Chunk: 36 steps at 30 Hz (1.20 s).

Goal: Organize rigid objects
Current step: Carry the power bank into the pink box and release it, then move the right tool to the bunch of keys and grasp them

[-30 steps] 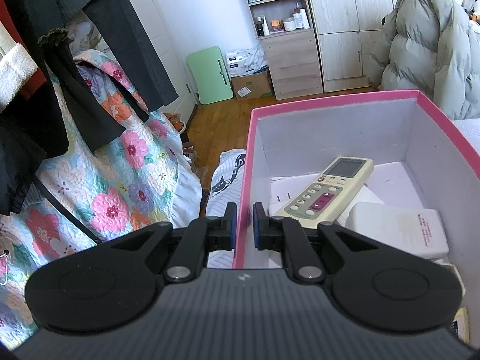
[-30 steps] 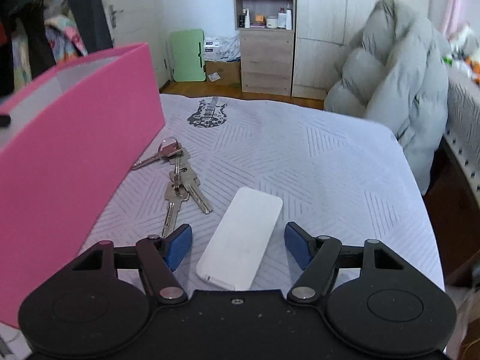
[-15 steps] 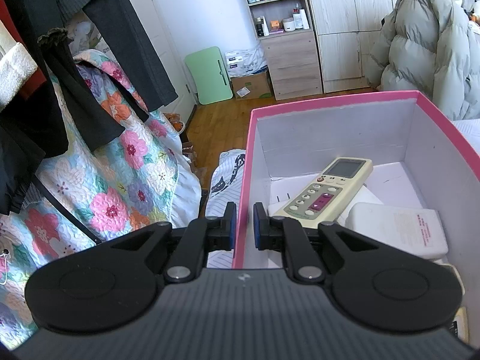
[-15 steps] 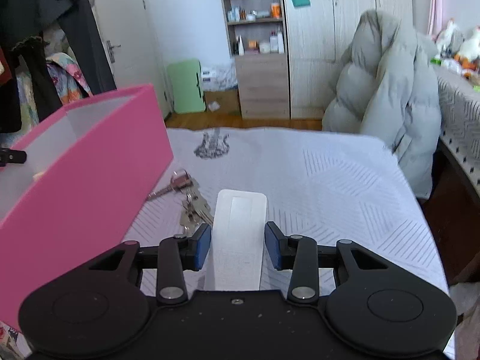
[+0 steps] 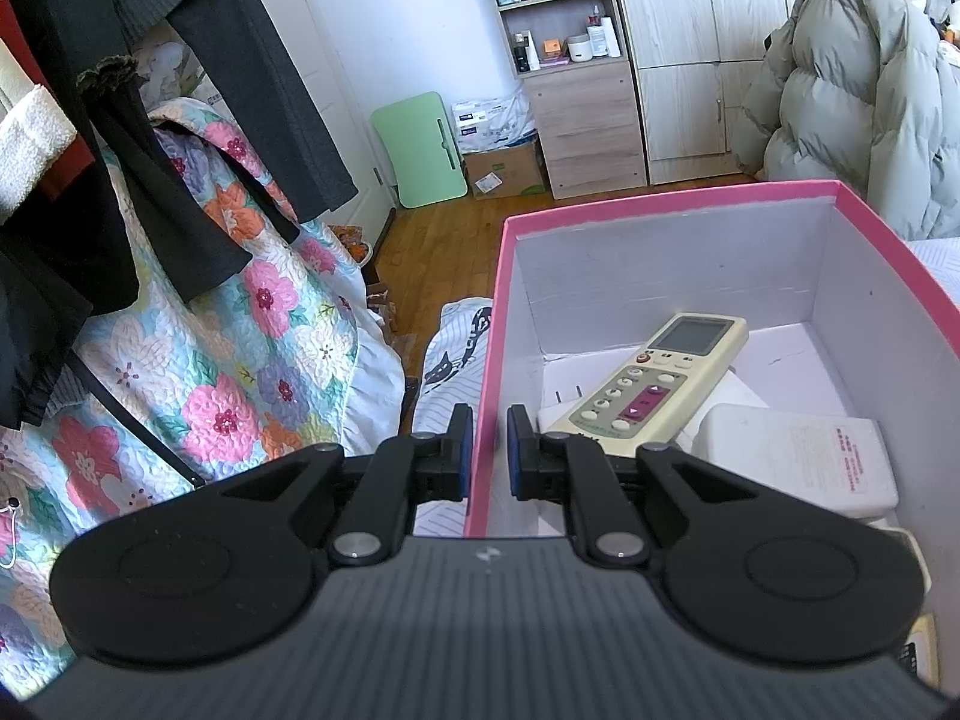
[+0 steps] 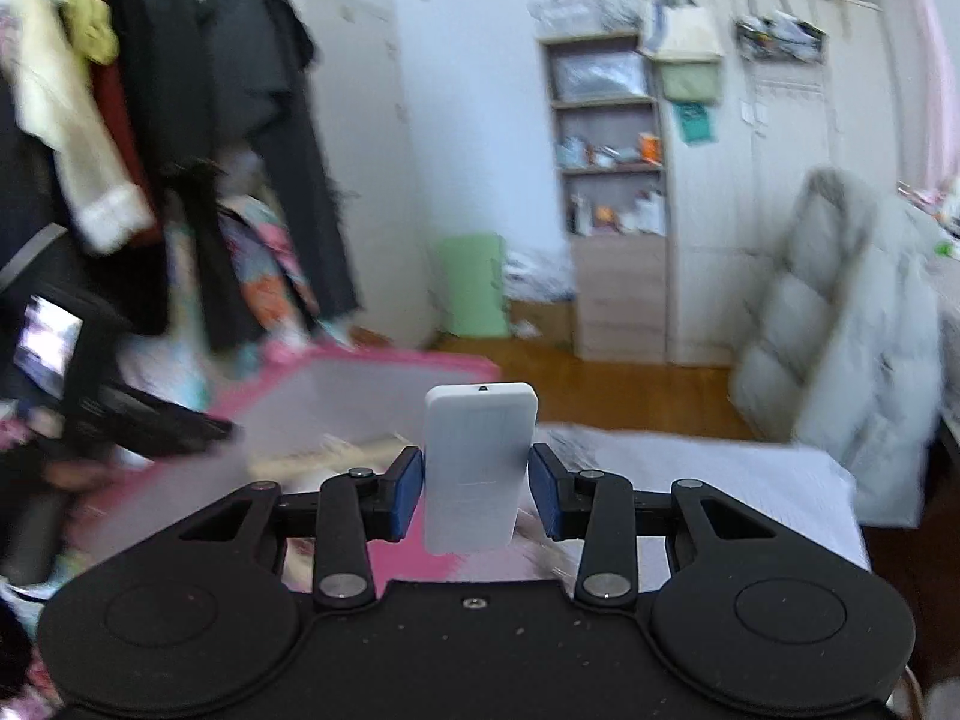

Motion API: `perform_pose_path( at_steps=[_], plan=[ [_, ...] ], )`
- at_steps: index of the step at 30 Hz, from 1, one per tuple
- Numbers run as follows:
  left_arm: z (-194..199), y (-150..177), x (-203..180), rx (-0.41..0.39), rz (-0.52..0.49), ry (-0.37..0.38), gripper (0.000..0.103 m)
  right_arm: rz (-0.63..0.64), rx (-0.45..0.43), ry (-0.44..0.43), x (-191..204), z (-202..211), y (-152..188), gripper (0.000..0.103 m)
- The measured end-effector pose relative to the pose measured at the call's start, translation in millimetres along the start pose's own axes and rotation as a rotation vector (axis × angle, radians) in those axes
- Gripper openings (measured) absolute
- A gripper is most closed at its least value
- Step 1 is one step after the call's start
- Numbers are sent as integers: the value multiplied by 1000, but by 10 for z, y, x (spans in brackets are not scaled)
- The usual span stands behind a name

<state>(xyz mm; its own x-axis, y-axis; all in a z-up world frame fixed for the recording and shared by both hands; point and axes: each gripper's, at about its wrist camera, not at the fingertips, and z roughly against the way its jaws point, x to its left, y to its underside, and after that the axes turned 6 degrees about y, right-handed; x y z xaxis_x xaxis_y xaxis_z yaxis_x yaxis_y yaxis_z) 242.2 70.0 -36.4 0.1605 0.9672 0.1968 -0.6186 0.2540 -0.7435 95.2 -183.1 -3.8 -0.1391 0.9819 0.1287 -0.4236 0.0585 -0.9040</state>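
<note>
Right gripper (image 6: 477, 492) clamped white power bank (image 6: 478, 468) by its long edges, above pink box (image 5: 660, 195); stiff, smooth, likely slippery. Left gripper (image 5: 485, 450) pinched box's left wall.

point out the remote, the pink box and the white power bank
remote (image 5: 651, 387), left wrist view, on its button face
pink box (image 5: 672, 197), left wrist view, on its far rim
power bank (image 6: 477, 468), right wrist view, on its flat face between the right claw's pads
</note>
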Motion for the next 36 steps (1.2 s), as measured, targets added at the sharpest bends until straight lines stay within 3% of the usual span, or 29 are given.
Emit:
perform_pose_path(
  at_steps=[3, 8, 13, 18, 22, 30, 33, 36],
  plan=[
    [-3, -2, -5, 0, -1, 0, 11, 11, 14, -132, 153, 55, -125, 44],
    [-4, -5, 13, -1, 4, 2, 11, 39, 189, -312, 483, -240, -199, 44],
    [-3, -11, 45, -1, 19, 4, 11, 117, 336, -343, 749, -615, -53, 44],
    [3, -6, 26, -6, 10, 7, 11, 215, 429, -341, 958, -887, 101, 44],
    [-3, -10, 16, -4, 7, 5, 11, 312, 443, -320, 1091, -1055, 163, 49],
    [-11, -4, 5, -2, 2, 1, 11, 164, 260, -367, 681, -618, -43, 58],
    [-11, -3, 5, -2, 1, 0, 11, 108, 182, -298, 386, -412, -77, 65],
    [-11, -1, 4, -1, 0, -2, 11, 117, 199, -205, 109, -350, -9, 65]
  ],
)
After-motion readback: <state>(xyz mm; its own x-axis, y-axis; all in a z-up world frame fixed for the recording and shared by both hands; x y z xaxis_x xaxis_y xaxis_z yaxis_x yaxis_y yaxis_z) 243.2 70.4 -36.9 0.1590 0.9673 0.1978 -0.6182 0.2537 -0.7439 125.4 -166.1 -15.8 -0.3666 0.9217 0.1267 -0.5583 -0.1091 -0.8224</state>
